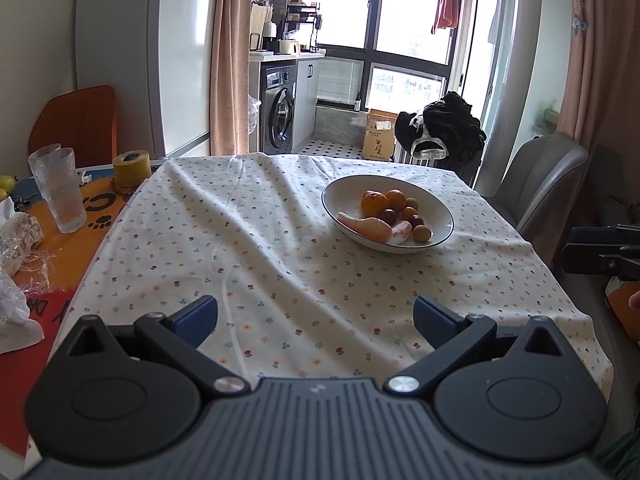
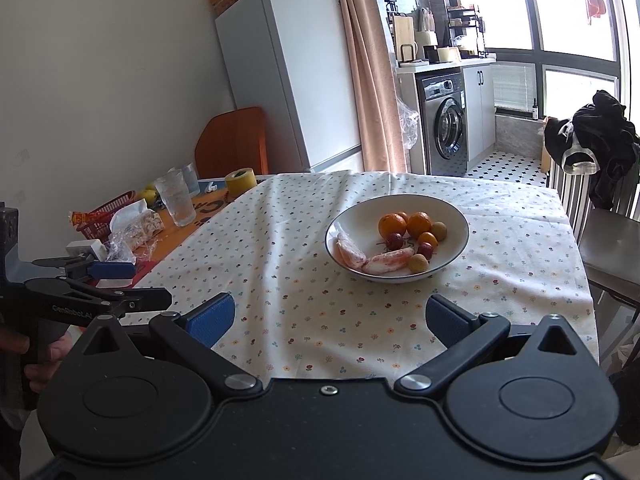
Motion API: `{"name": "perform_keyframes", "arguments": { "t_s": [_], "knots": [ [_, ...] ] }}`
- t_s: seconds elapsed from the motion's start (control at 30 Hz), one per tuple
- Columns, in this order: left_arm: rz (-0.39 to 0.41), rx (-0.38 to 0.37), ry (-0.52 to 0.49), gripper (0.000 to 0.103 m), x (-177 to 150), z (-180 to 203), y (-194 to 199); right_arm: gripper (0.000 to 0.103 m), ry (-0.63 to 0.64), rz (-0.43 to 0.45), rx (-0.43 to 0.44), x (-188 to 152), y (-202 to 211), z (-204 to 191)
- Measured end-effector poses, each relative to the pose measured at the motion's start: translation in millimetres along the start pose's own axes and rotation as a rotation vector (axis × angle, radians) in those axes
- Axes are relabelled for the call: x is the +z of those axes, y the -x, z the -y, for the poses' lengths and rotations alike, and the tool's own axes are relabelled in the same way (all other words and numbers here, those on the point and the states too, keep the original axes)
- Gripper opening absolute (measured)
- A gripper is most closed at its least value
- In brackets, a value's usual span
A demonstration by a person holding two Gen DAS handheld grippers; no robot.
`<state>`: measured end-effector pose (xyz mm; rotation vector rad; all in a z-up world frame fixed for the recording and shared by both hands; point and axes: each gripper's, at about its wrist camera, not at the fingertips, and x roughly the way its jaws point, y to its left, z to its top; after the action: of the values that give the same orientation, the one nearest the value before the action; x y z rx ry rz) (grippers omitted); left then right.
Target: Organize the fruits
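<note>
A white bowl (image 1: 436, 208) (image 2: 348, 224) stands on the flowered tablecloth, right of the middle. In it lie two oranges (image 1: 375, 203) (image 2: 392, 225), peeled pomelo pieces (image 1: 366, 228) (image 2: 386, 261), dark red plums (image 2: 395, 241) and small yellow-green fruits (image 1: 422, 234) (image 2: 418, 263). My left gripper (image 1: 315, 318) hovers open over the cloth's near edge, nothing between its blue pads. My right gripper (image 2: 330, 320) is also open and empty, just short of the bowl. The left gripper (image 2: 106, 270) shows at the left of the right wrist view, held by a hand.
Two drinking glasses (image 1: 60, 188) (image 2: 176, 198), a yellow tape roll (image 1: 131, 168) (image 2: 240, 181), plastic bags and a red basket (image 2: 106, 216) crowd the table's left end. A grey chair (image 1: 536, 184) stands at the right. Fridge, curtain and washing machine lie beyond.
</note>
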<state>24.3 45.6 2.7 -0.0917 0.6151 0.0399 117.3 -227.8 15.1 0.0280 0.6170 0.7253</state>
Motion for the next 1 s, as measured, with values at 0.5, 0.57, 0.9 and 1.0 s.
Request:
{"name": "perform_keyframes", "arguments": {
  "t_s": [0.5, 0.57, 0.9, 1.0],
  "knots": [
    [-0.001, 0.001, 0.01, 0.103, 0.4, 0.0, -1.4, 0.103, 0.007, -0.003, 0.003, -0.9, -1.2, -1.5],
    [0.0, 0.001, 0.011, 0.103, 0.0, -0.3, -1.8, 0.103, 0.008, -0.003, 0.004, -1.2, -1.4, -1.3],
    [-0.009, 0.01, 0.018, 0.103, -3.8, -0.1, -9.1, 0.103, -0.014, 0.002, 0.008, -1.7, -4.5, 2.8],
    [-0.001, 0.007, 0.026, 0.103, -3.0, -1.1, -8.9, 0.103, -0.014, -0.006, 0.003, -3.1, -7.0, 2.5]
  ]
}}
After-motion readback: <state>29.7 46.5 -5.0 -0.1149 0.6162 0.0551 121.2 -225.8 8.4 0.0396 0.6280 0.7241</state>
